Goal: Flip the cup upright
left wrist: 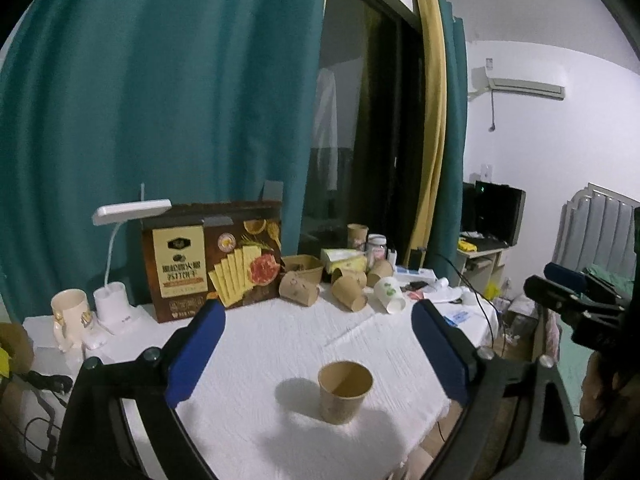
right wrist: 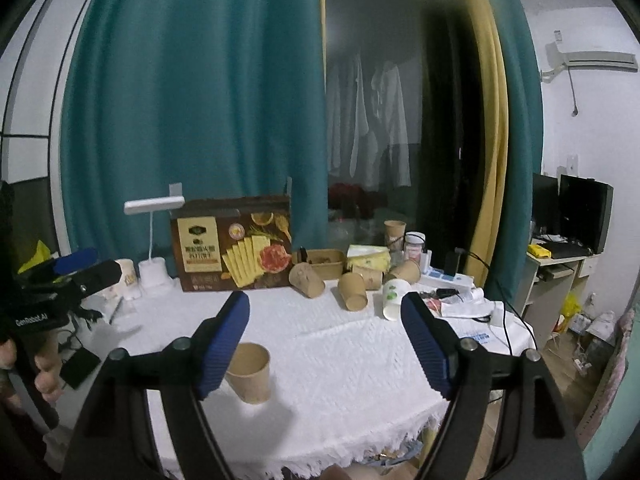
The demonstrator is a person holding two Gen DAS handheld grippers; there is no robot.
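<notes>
Item 1, teal curtain (left wrist: 160,100): hangs behind the table, covering most of the backdrop beside a dark window.

Item 2, table with white cloth (left wrist: 280,344): textured cover, its near half bare except for one cup; clutter lines the far edge.

Item 3, cracker box (left wrist: 212,264): stands upright at the back, a white desk lamp (left wrist: 120,248) to its left.

Item 4, left gripper (left wrist: 316,352): blue-padded jaws stand wide apart, nothing between the pads; the cup sits below and ahead of them, untouched.

Item 5, right gripper (right wrist: 324,344): jaws apart, holding nothing; the cup shows just beside and behind its left finger, with no visible contact.

Item 6, spare paper cups (left wrist: 348,288): several brown ones and one white, lying on their sides near the far edge.

Item 7, cup (left wrist: 345,396): brown paper, standing mouth-up on the cloth near the front edge, free of both grippers.

Status, judged: the flip looks complete and the release done. The next move calls only for clearing both grippers away without brushing the light cup, which would tip easily.
</notes>
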